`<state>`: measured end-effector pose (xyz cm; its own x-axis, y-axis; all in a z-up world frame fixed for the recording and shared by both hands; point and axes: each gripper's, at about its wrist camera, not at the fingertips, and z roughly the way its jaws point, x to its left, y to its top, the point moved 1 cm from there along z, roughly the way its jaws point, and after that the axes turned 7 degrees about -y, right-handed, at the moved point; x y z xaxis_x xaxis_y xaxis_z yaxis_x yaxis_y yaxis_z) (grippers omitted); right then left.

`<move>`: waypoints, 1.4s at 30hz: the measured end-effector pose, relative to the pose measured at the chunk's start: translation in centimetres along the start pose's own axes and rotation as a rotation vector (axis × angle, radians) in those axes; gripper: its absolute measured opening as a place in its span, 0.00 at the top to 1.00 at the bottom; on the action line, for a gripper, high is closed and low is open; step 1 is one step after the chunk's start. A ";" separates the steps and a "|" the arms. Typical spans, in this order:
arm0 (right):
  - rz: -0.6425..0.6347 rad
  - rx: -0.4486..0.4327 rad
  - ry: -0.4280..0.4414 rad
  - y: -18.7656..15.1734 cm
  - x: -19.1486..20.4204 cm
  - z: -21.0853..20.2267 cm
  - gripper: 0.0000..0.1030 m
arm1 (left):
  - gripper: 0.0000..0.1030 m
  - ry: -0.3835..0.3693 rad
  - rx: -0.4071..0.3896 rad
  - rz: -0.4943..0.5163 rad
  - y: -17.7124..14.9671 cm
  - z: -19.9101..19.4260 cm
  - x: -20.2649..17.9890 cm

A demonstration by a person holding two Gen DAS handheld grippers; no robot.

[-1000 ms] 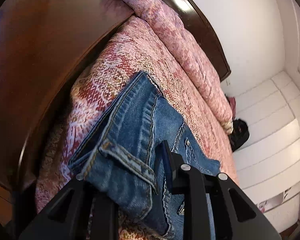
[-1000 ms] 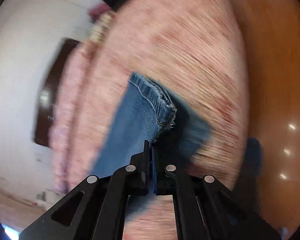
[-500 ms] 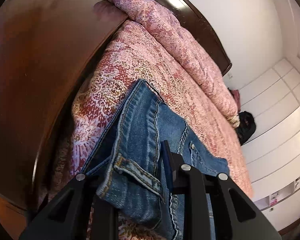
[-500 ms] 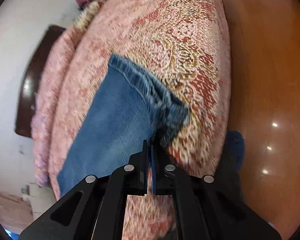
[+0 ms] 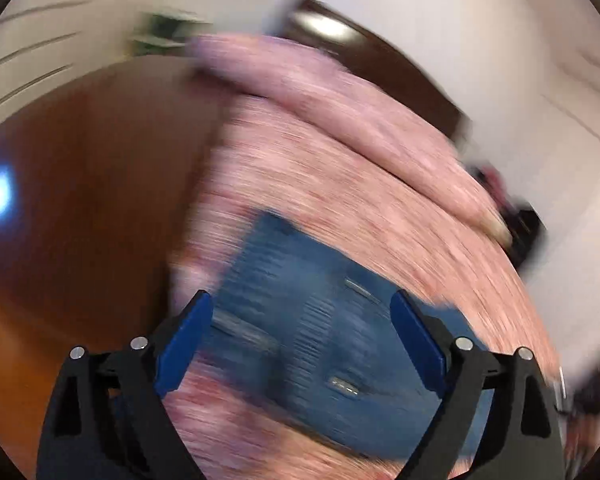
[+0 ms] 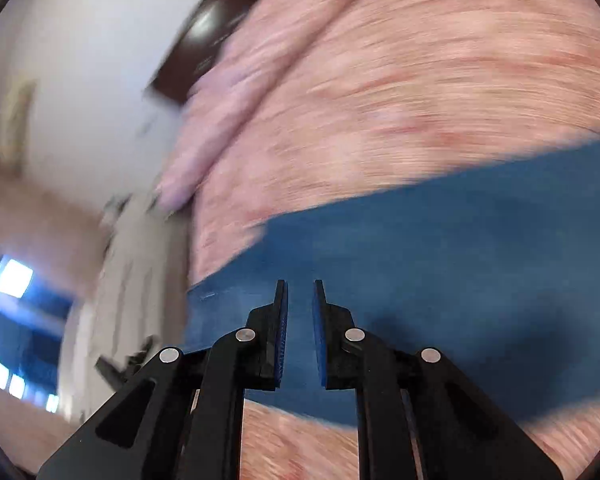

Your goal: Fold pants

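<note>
The blue jeans (image 5: 320,320) lie on the pink patterned bedspread (image 5: 340,184), blurred by motion. In the left wrist view my left gripper (image 5: 300,304) hovers above their waist end. Its jaws are opening and stand wide, and the blue pads (image 5: 188,332) touch no cloth. In the right wrist view the jeans (image 6: 440,264) run as a blue band across the bed. My right gripper (image 6: 300,286) hangs over them with its jaws opening to a narrow gap. No cloth is pinched between its pads.
A rolled pink duvet (image 5: 360,120) lies along the dark wooden headboard (image 5: 372,52). Brown wooden floor (image 5: 80,200) borders the bed on the left. A dark bag (image 5: 528,232) sits at the far bedside. White wall (image 6: 80,60) and a bright window (image 6: 12,284) show in the right wrist view.
My left gripper let go of the waistband, opened wide and rose. My right gripper released the leg hem and swung along the jeans, its jaws parting slightly. The jeans now lie flat.
</note>
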<state>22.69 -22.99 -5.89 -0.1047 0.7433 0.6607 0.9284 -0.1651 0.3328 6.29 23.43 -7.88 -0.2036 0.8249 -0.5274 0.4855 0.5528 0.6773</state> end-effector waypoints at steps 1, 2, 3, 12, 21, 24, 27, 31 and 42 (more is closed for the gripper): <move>-0.061 0.033 0.030 0.9 2.3 2.6 0.89 | 0.11 -0.056 0.040 0.065 -0.6 0.9 -1.7; -0.101 0.067 0.057 1.5 4.1 4.8 0.89 | 0.11 -0.104 0.079 0.124 -1.2 1.9 -3.2; -0.126 0.104 0.092 2.2 5.5 6.9 0.89 | 0.11 -0.163 0.137 0.192 -2.0 3.4 -5.0; -0.240 0.370 -0.131 5.7 8.0 24.9 1.00 | 0.11 -0.220 0.320 0.206 -4.5 8.0 -4.5; -0.224 0.246 -0.060 5.3 8.1 21.2 1.00 | 0.10 -0.246 0.320 0.184 -4.9 8.1 -4.8; -0.236 0.256 -0.011 2.8 7.5 18.0 1.00 | 0.08 -0.239 0.322 0.196 -4.9 8.4 -5.0; -0.246 0.290 -0.139 1.1 4.8 17.7 1.00 | 0.05 -0.214 0.329 0.237 -5.1 8.9 -5.6; -0.105 0.220 -0.078 2.0 3.1 14.5 1.00 | 0.03 -0.154 0.348 0.312 -5.6 9.3 -6.7; 0.041 0.045 -0.055 -7.1 -3.0 -5.1 1.00 | 0.02 -0.027 0.354 0.356 -7.1 6.9 -15.0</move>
<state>14.54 -27.39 -6.82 -0.0480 0.7715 0.6344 0.9469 -0.1671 0.2748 11.81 6.37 -8.33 0.0466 0.9492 -0.3112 0.7806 0.1597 0.6043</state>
